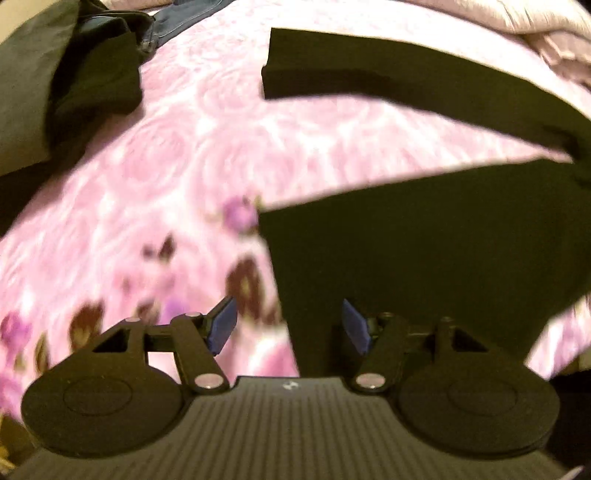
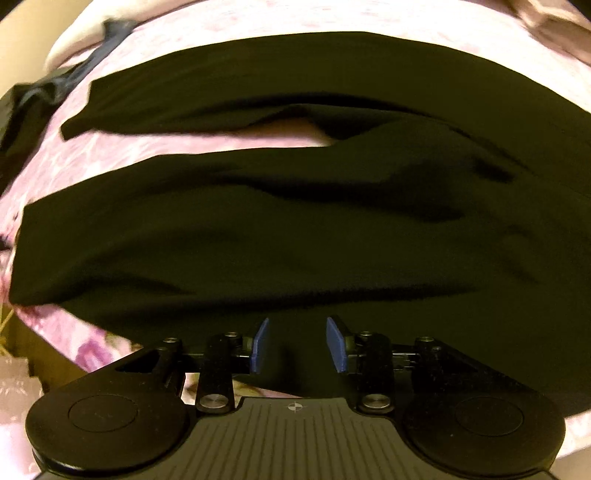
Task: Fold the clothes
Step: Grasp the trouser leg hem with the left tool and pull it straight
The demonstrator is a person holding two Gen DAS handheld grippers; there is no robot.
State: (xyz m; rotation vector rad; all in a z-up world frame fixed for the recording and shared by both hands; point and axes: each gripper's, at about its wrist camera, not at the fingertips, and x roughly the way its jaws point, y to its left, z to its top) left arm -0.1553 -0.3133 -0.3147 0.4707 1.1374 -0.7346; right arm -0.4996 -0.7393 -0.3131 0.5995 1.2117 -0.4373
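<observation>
At far left in the left wrist view, a dark heap (image 1: 66, 85) with jeans (image 1: 173, 22) behind it is noted on the pink bedspread (image 1: 177, 177). The black garment (image 1: 424, 240) is laid out on the bed to the right, its sleeve (image 1: 369, 70) stretched across the pink cloth, apart from the body panel. The left claw (image 1: 288, 325) is held well open with nothing between its blue pads; the garment's hem edge lies just under its right pad. In the right wrist view the garment (image 2: 295, 229) fills the frame, loosely rippled. The right claw (image 2: 297, 345) is seen partly open over the near edge, and no cloth is pinched.

The fabric is judged light, soft and limp, likely to sag and slide. Hold is best taken at the hem corners or along the sleeve cuff, on a single layer, with both claws level to keep the fold square.
</observation>
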